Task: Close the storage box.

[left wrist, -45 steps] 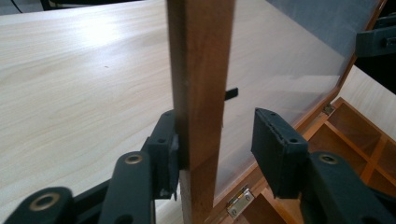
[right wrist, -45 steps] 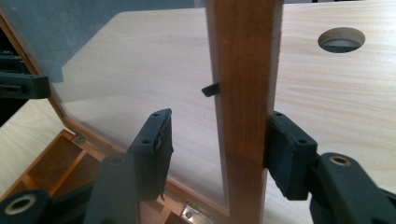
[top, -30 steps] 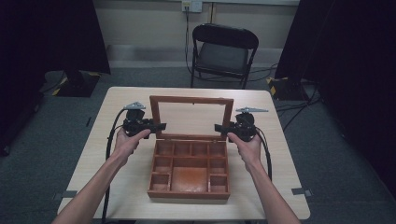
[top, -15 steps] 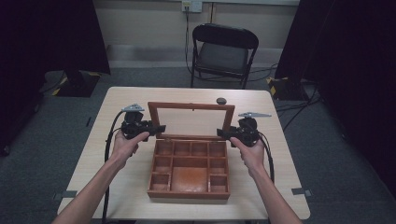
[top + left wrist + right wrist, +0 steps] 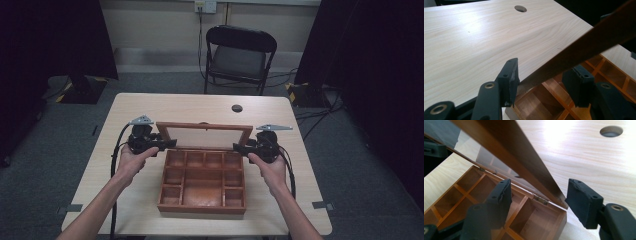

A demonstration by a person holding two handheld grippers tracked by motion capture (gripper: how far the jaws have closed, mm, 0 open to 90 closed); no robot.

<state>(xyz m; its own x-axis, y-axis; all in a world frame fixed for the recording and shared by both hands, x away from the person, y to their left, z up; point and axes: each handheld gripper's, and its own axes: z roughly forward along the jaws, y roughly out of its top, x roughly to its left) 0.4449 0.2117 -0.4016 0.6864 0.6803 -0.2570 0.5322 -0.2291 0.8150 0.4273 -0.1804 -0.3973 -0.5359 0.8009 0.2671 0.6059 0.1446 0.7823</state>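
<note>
Both grippers stand wide open at the lid of a wooden compartment box (image 5: 202,182) that sits near the table's front edge, about midway between its side edges. The left gripper (image 5: 161,145) has its jaws spread on either side of the lid's (image 5: 204,129) left side rail, and in its own view the rail (image 5: 584,47) runs between the pads without being pinched; the right gripper (image 5: 240,147) stands likewise at the lid's right side rail, its jaws apart with the rail and a small brass hinge (image 5: 541,199) between them. The lid stands raised and leaning back on its hinges, its clear pane showing the table through it. The step looks like moving the lid, though whether up or down cannot be told; either way both sides should travel together so the frame does not twist at the hinges, with the pads kept off the pane. The table (image 5: 150,107) is pale wood grain, with a round cable hole (image 5: 237,108) near its far edge. Beyond stands a black folding chair (image 5: 239,57), dark curtains to both sides, and cables on a grey floor.
</note>
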